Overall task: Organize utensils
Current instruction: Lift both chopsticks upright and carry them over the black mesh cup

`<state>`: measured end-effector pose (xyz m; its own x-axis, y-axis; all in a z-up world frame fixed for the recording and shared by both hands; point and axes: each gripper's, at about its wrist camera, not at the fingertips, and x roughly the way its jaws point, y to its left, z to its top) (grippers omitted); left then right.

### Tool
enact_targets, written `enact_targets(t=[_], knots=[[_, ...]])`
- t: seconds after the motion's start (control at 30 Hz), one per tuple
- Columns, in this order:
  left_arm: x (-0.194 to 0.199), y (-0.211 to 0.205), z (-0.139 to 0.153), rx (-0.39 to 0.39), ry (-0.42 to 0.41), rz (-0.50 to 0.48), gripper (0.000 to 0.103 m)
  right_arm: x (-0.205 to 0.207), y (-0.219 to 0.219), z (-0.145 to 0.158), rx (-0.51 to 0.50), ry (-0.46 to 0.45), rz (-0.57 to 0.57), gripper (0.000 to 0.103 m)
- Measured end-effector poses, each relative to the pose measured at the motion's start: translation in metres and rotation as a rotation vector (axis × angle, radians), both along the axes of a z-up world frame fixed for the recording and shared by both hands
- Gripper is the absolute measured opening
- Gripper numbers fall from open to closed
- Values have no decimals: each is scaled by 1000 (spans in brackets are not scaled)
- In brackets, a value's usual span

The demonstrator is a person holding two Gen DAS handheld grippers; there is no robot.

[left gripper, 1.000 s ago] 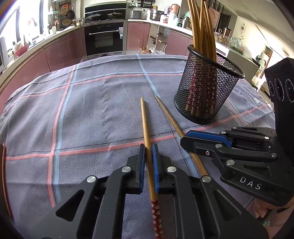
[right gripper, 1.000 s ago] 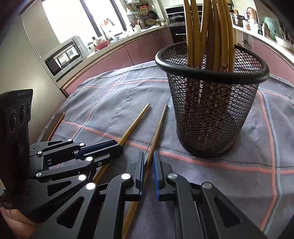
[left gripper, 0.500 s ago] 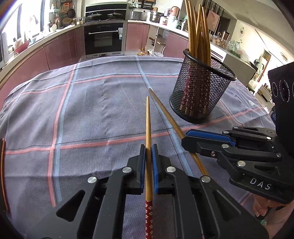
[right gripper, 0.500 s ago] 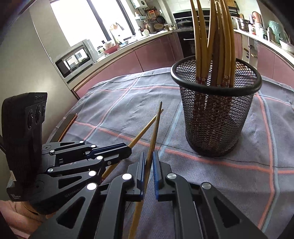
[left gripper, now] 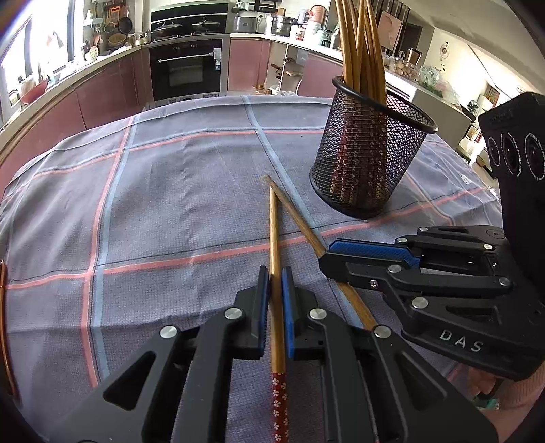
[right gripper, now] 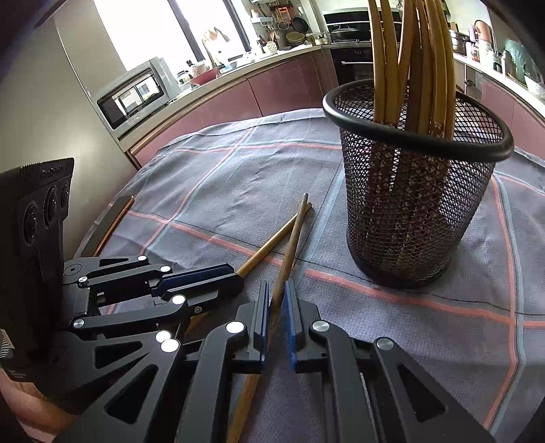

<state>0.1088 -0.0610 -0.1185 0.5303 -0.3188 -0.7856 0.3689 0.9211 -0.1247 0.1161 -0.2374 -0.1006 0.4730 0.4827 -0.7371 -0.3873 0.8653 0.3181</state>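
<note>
— What sort of place is this?
— A home kitchen: a built-in oven (left gripper: 186, 70) sits among pink cabinets (left gripper: 109, 92), with pots (left gripper: 282, 25) on the counter.
— Anything else?
— A microwave (right gripper: 133, 98) beside a bright window (right gripper: 150, 30), and a checked tablecloth (left gripper: 170, 191).

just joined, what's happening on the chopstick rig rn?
A person holds a claw in each hand, each shut on one loose chopstick. The left claw grips the chopstick with the red floral end; the right claw grips the second chopstick. Their far tips cross just above the plaid tablecloth. The black mesh holder, already full of upright chopsticks, stands just ahead to the right; neither held stick is in it yet.
</note>
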Motion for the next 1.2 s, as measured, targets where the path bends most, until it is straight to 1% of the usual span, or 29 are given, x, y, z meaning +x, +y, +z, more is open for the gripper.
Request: enact_targets(t=[0.13,0.23,0.4,0.47,0.53,0.73,0.97,1.2], knots=[[0,0,0,-1,2,-6,10,1,1,-1,-15,1,-2,10],[0,-1,0,-1,3,-15,13,2,4,-2,-25,4,5,13],[2,-3,0,6,2,-17,13,8,5,-3,-21,8,1,11],[3,-5,0,18,-4,-19,10,9,5,-3,-18,7,-1,11],[4,-6,0,31,-9,-19,9,11,2,-4,2,16,-10,10],[4,-5,1,21,-11,1,8,9,-4,-3,37,20,-21,9],[-1,0,8,8,-31,11,7,-2,-10,13,68,-29,-2,6],[-9,3,22,-18,-58,3,8,-10,-17,23,84,-56,-3,6]])
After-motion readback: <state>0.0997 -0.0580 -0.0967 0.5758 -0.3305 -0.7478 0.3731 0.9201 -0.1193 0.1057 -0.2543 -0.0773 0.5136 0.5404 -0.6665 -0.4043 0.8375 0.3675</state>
